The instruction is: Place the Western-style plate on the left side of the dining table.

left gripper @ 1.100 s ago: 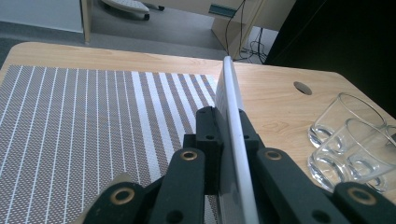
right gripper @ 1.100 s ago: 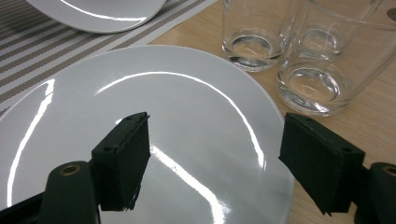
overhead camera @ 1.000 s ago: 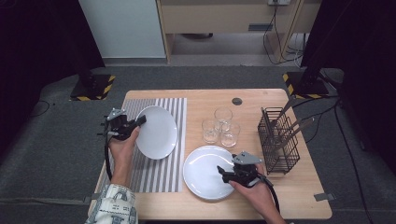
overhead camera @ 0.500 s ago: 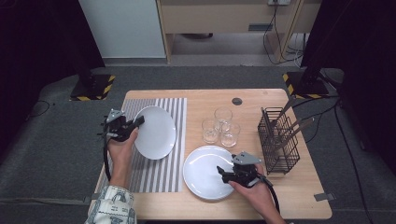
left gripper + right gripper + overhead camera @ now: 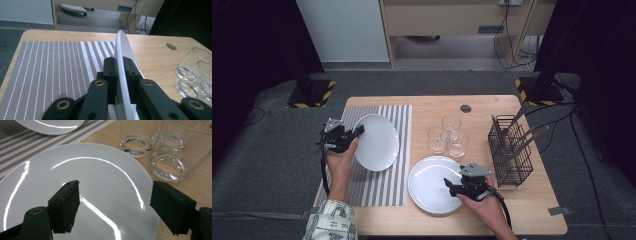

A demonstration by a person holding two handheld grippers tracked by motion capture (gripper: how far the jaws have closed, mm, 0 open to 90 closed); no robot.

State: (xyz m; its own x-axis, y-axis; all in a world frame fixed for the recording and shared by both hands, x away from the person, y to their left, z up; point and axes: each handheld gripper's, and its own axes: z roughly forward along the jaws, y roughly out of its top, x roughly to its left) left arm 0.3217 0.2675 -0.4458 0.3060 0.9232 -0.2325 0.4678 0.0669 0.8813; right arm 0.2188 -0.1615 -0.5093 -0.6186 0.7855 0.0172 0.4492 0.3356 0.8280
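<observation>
My left gripper (image 5: 357,132) is shut on the left rim of a white plate (image 5: 377,142), which it holds tilted over the striped placemat (image 5: 384,185). In the left gripper view the plate's rim (image 5: 120,42) stands edge-on between the two black pads (image 5: 110,66). A second white plate (image 5: 429,182) lies flat on the wooden table, right of the mat. At that plate's right edge my right gripper (image 5: 449,186) is open and holds nothing. The right gripper view shows its jaws (image 5: 116,197) spread wide above that plate (image 5: 87,170).
Three clear glasses (image 5: 448,135) stand together just behind the flat plate. A black wire rack (image 5: 511,150) with utensils stands at the right side of the table. A round cable hole (image 5: 466,108) sits near the far edge.
</observation>
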